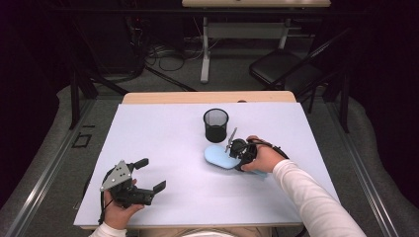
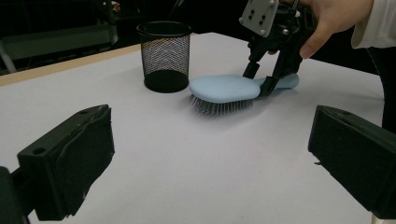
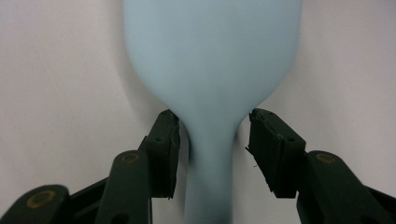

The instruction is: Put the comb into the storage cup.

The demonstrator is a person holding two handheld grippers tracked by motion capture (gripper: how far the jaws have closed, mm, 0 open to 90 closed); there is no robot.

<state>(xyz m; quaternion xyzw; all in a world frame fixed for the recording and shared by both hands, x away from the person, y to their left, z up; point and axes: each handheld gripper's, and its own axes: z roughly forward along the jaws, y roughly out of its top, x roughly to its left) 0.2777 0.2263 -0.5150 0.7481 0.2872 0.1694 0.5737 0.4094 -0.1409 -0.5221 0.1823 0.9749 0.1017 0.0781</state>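
Two jaws of the right gripper point(image 3: 212, 154) straddle the pale blue hairbrush point(image 3: 210, 70) at its neck, narrowed but with a gap showing on one side. Closing squarely should avoid twisting. Left gripper point(image 1: 148, 174) gapes wide, idle.

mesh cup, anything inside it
From the high view the mesh cup looks empty: dark interior, nothing sticking above the rim. In the left gripper view its rim is also clear, but the very bottom is too dark to see.
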